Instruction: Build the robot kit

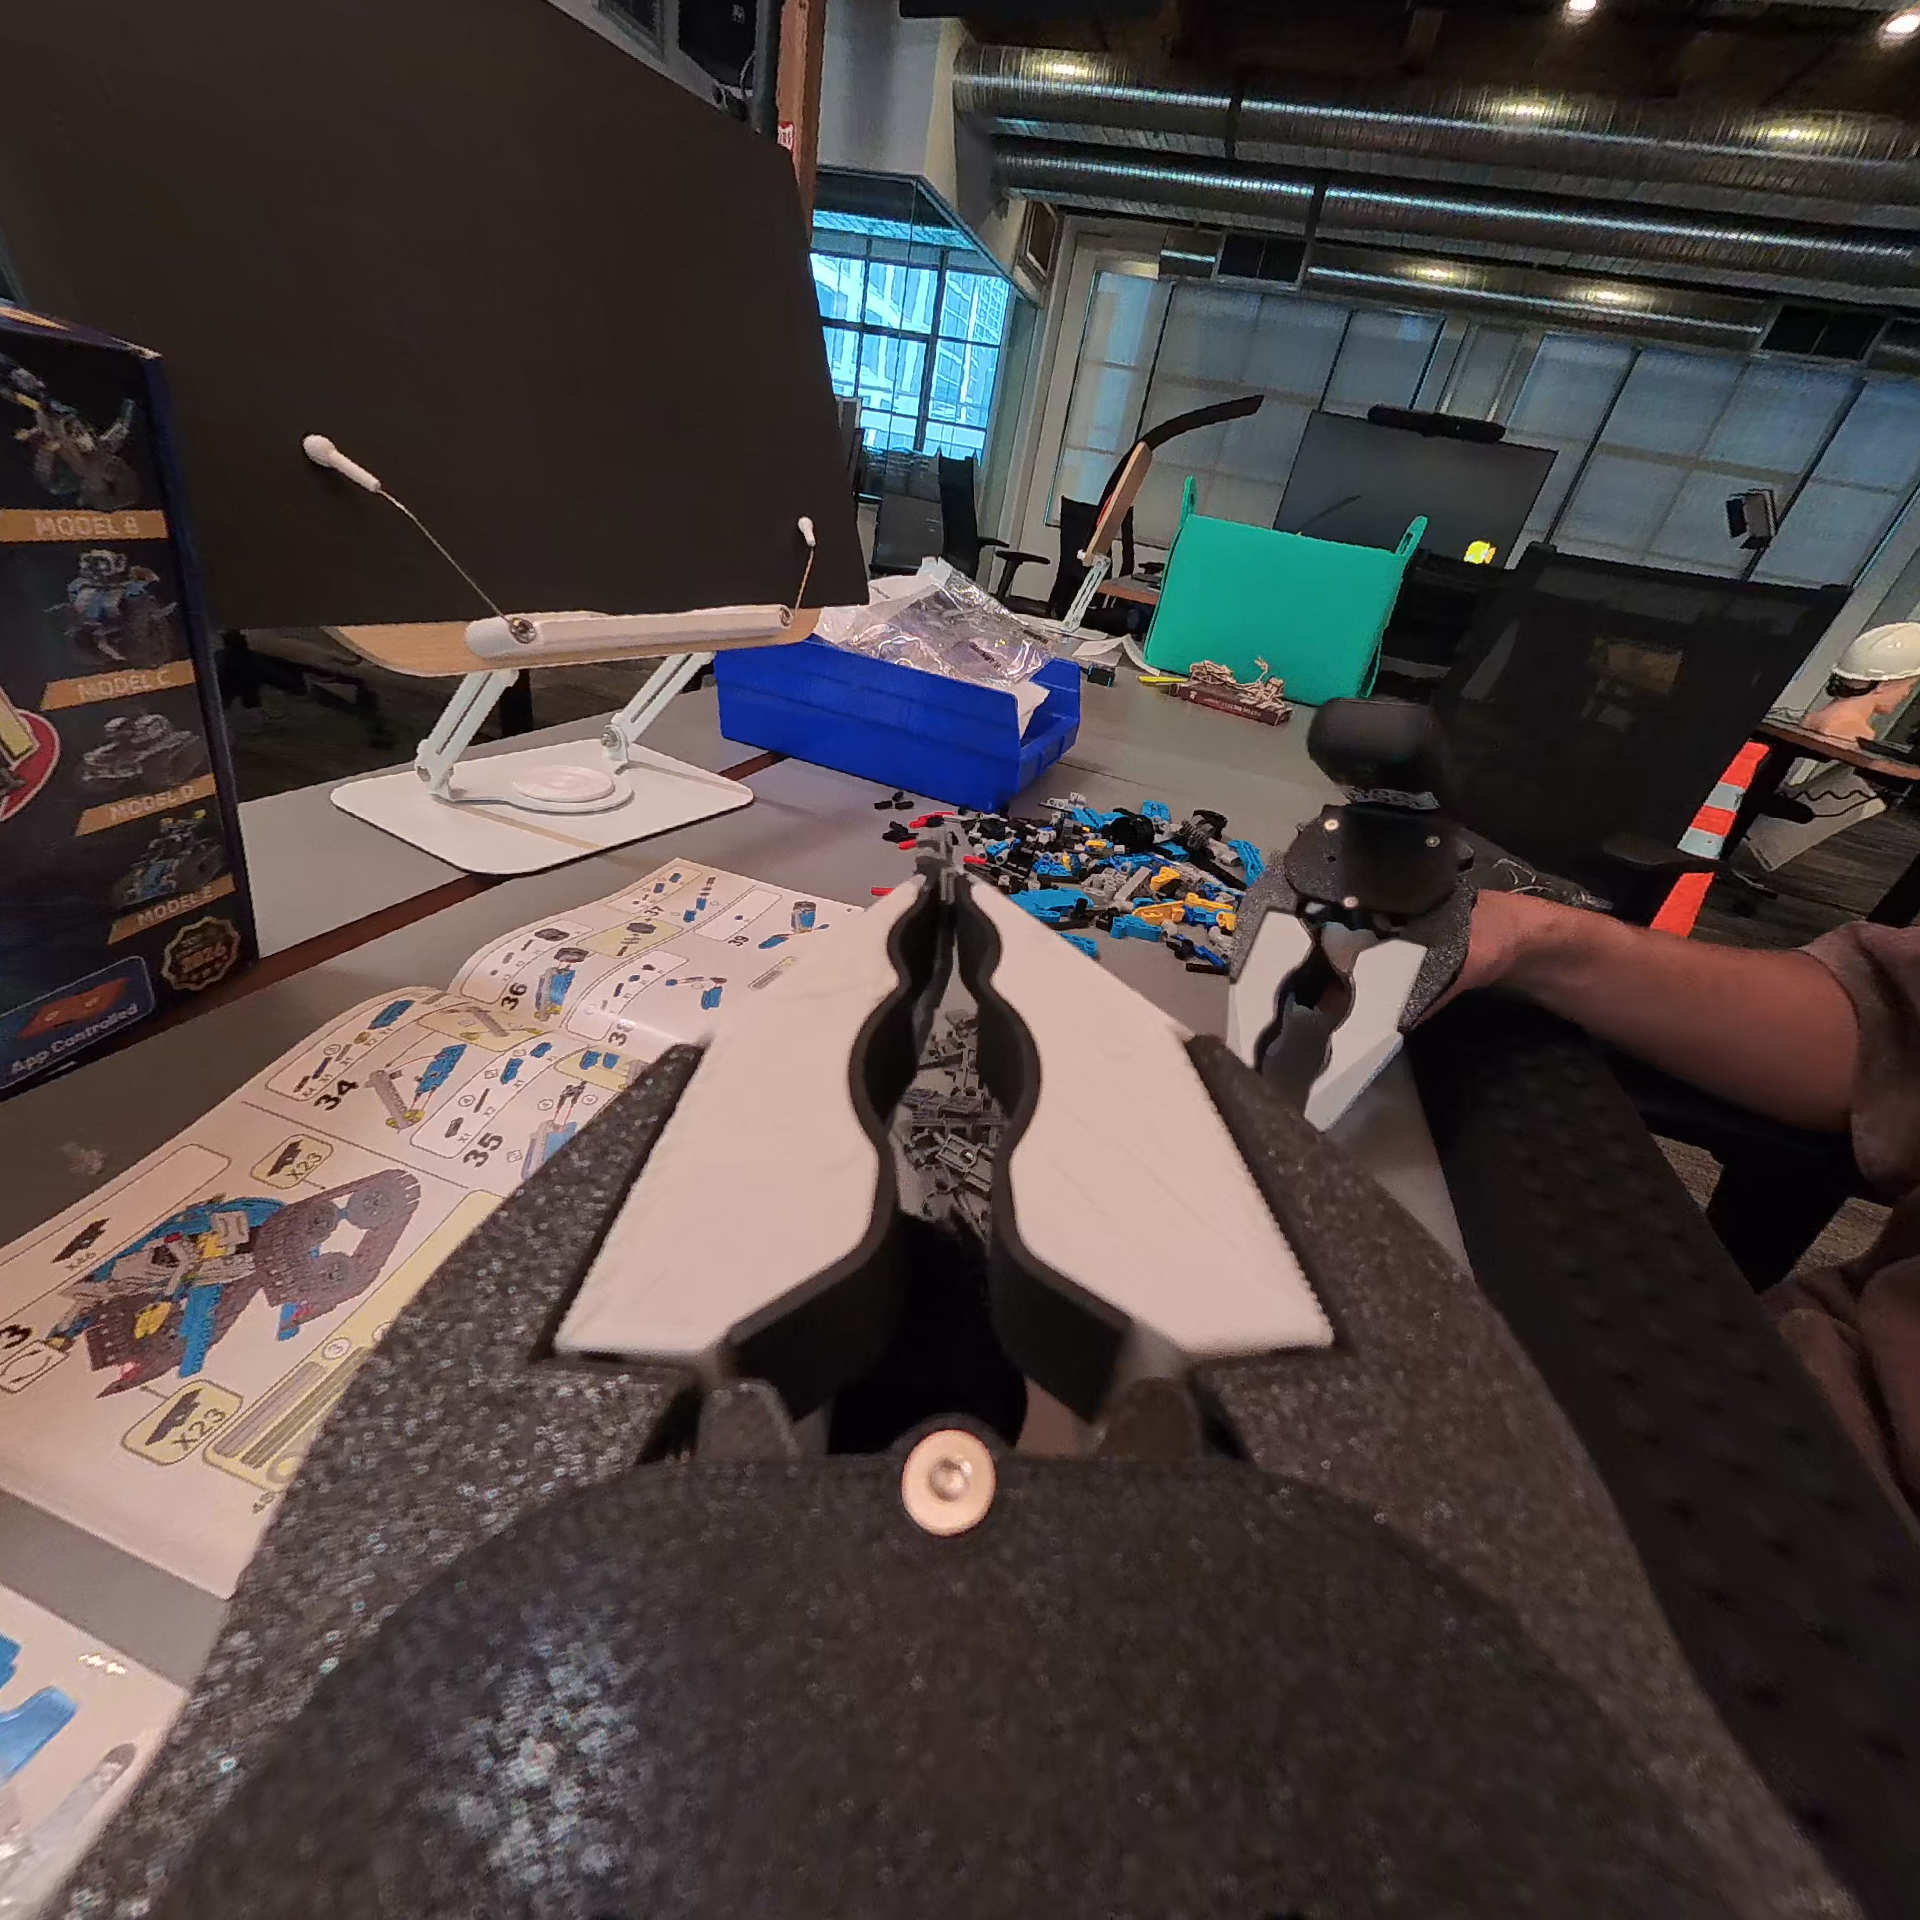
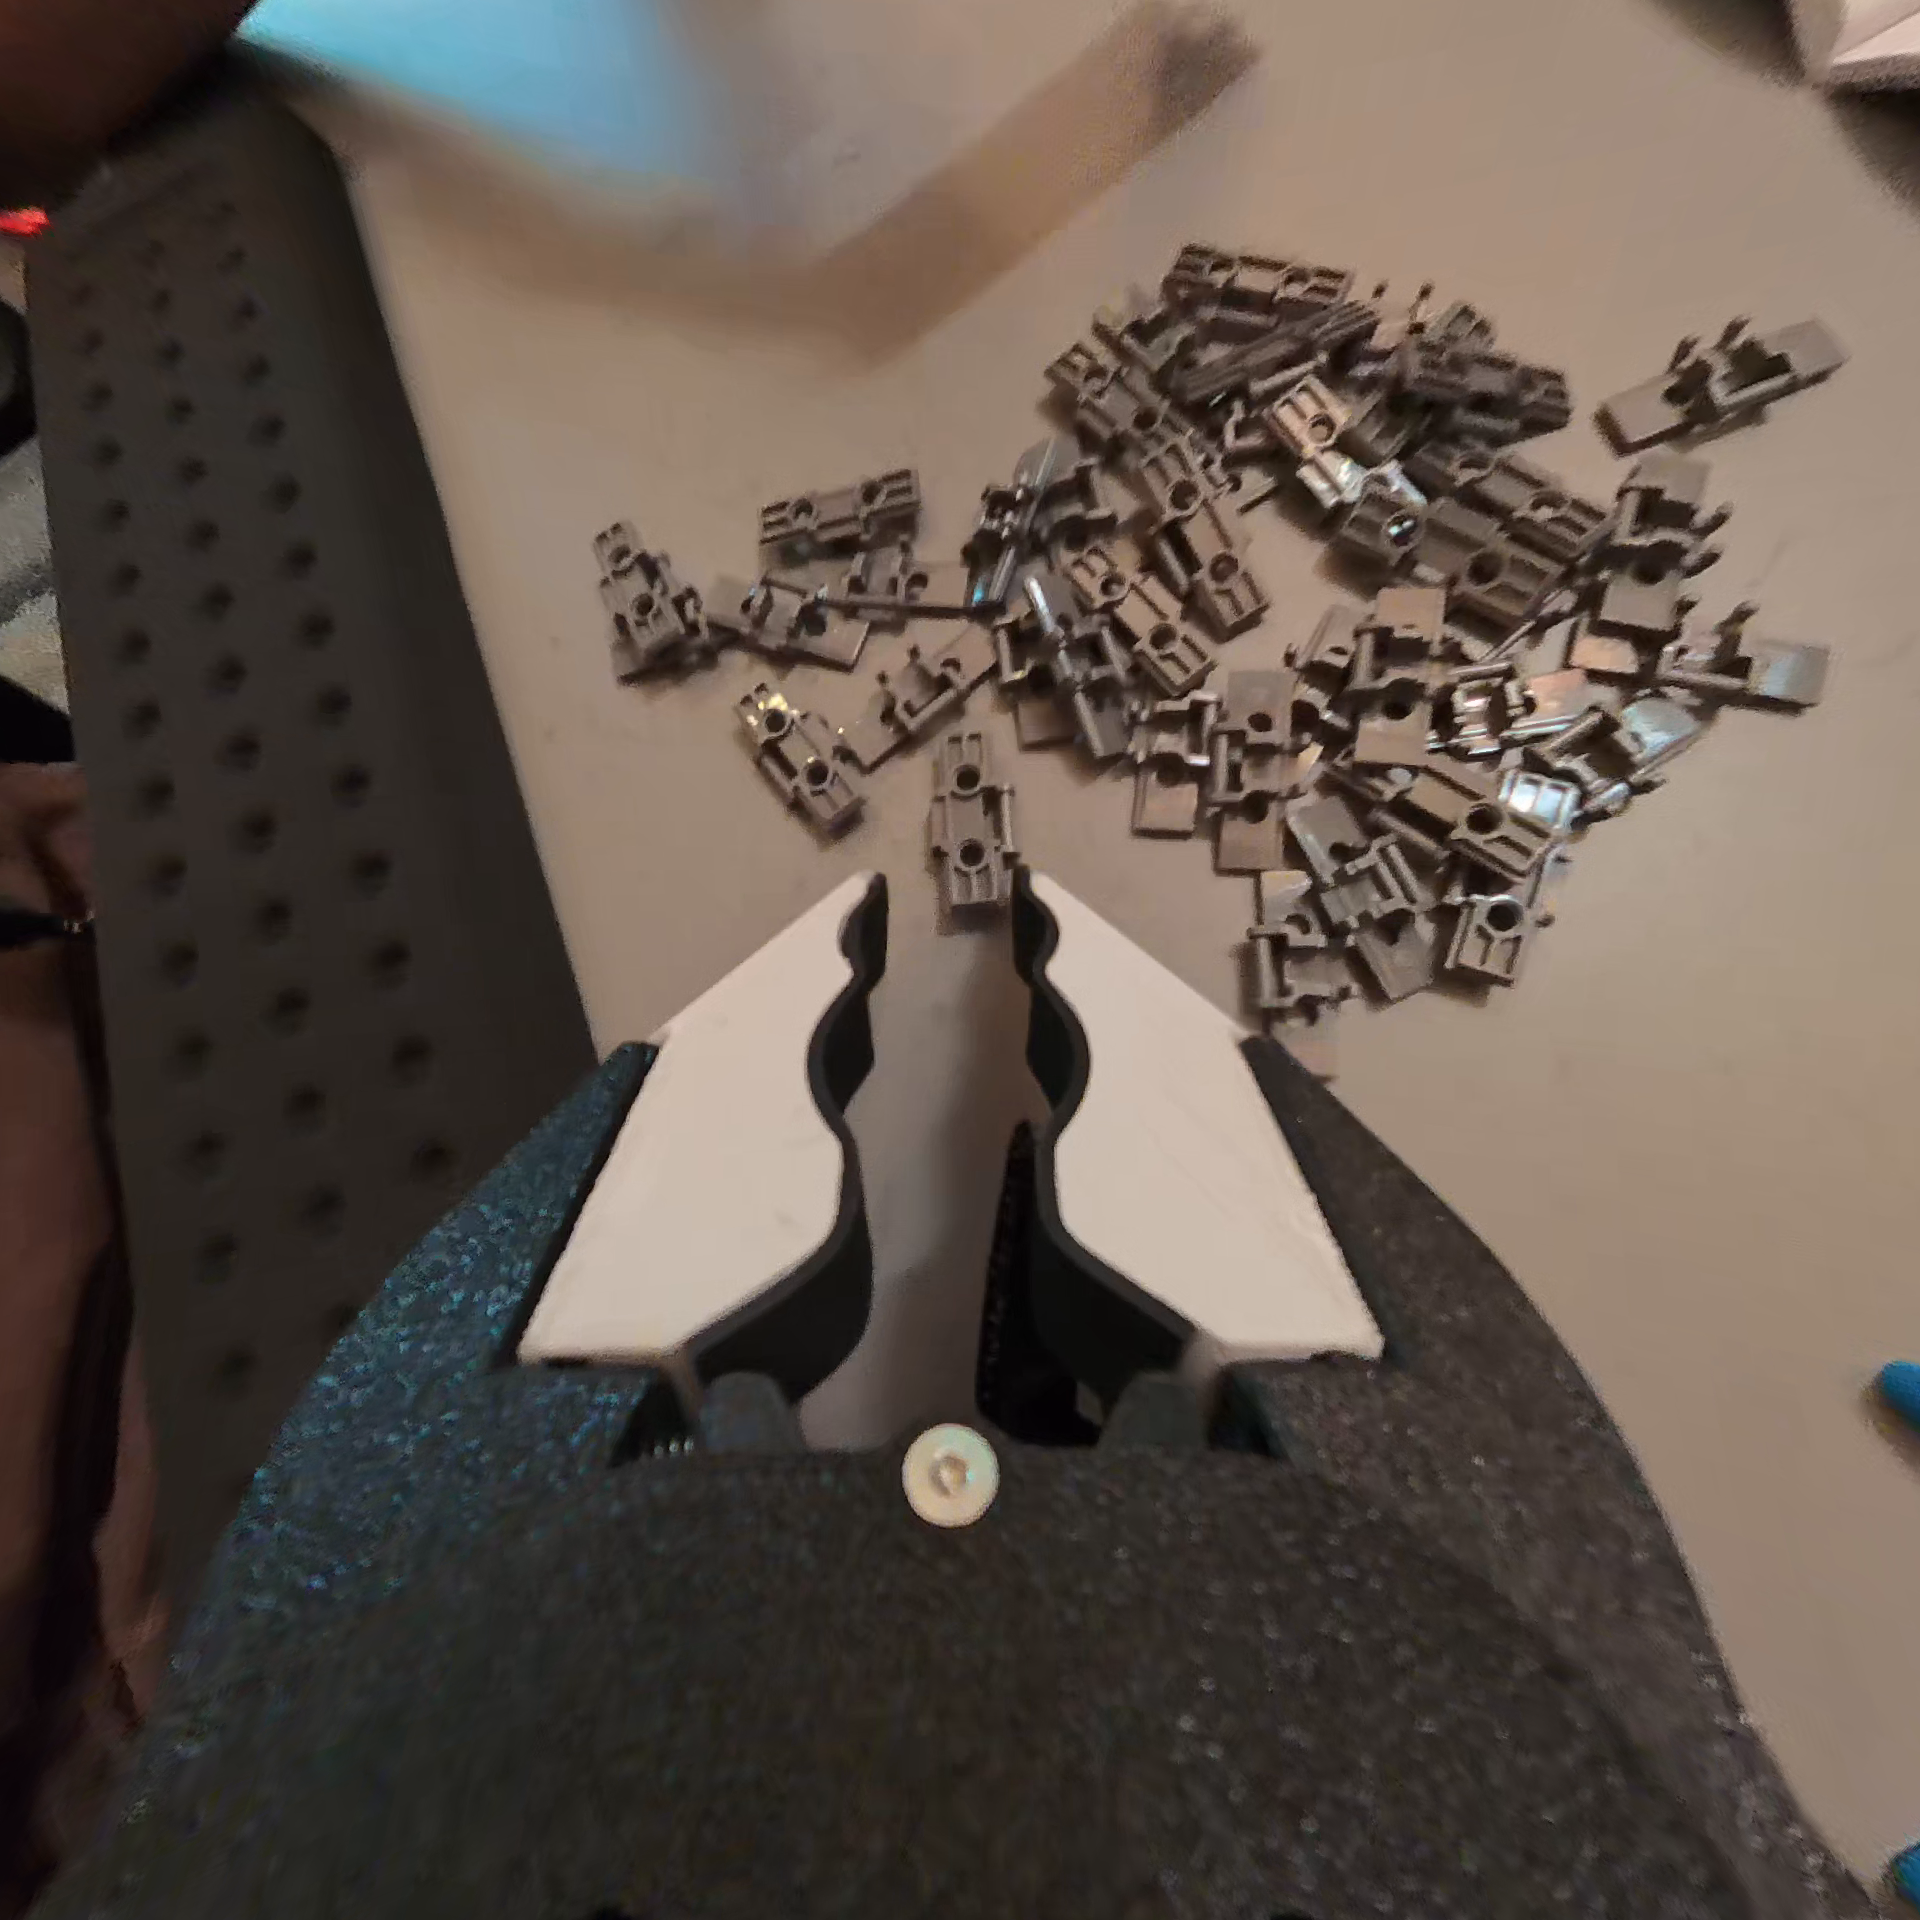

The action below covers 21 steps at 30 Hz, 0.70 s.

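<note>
Left wrist view looks along the left tongs (image 1: 943,883), whose white fingers (image 1: 810,1081) meet at the tips with a small grey piece (image 1: 943,860) nipped between them, held above the grey worktop (image 1: 727,821); through the gap nearer the base shows a heap of grey track links (image 1: 951,1132) lying on the worktop below; to the left lies an open instruction booklet (image 1: 343,1143), and beyond it a dark printed box (image 1: 104,675) stands upright at the left edge; a white folding stand (image 1: 540,769) carries a large black board (image 1: 468,312) tilted back; just right of the stand sits a blue bin (image 1: 894,717) holding clear plastic bags (image 1: 935,623); in front of the bin spreads a scatter of blue, black and yellow small parts (image 1: 1122,873); at the right the right tongs (image 1: 1304,1039), gripped by a hand (image 1: 1496,935), point down at the worktop near the grey heap; right wrist view shows those right tongs (image 2: 951,894) with their tips apart and nothing between them, hovering over the worktop (image 2: 727,416); a single grey track link (image 2: 969,831) lies just ahead of the tips, in line with the gap, apart from both fingers as far as the blurred picture tells; the main heap of track links (image 2: 1351,623) spreads to the right and beyond
</note>
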Tool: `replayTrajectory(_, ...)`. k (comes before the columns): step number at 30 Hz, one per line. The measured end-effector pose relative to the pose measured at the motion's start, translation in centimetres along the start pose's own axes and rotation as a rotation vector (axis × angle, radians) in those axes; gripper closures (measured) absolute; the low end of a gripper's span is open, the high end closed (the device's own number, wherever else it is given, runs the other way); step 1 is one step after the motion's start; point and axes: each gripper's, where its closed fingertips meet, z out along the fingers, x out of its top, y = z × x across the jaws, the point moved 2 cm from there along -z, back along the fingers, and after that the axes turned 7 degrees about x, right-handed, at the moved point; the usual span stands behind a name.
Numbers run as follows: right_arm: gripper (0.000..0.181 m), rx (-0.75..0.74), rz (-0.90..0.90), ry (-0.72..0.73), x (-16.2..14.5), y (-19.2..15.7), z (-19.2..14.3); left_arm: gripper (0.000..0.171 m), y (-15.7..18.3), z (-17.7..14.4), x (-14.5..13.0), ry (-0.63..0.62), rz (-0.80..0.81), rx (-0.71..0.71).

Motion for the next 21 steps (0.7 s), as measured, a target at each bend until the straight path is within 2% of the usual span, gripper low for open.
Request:
replayTrajectory(7,0.158,0.137,-0.044,-0.026,0.6,-3.1,1.3,0.169,0.0,0.0,-0.1,-0.003,0.001,-0.001)
replayTrajectory(9,0.159,0.109,-0.055,-0.01,1.1,-2.6,0.9,0.17,0.0,0.0,0.0,-0.003,0.003,-0.001)
replayTrajectory(12,0.153,-0.041,-0.059,-0.007,1.5,-0.1,0.4,0.169,0.1,0.0,0.0,-0.003,0.004,-0.002)
replayTrajectory(14,0.144,-0.056,-0.045,-0.03,1.4,0.2,0.6,0.169,0.1,0.1,-0.1,-0.008,0.004,-0.004)
replayTrajectory(17,0.146,-0.095,-0.125,-0.07,1.3,0.4,1.0,0.169,0.3,0.2,-0.2,-0.012,0.004,-0.01)
replayTrajectory(21,0.154,0.044,-0.139,-0.101,1.9,0.4,1.1,0.17,0.5,0.3,-0.3,-0.014,0.005,-0.018)
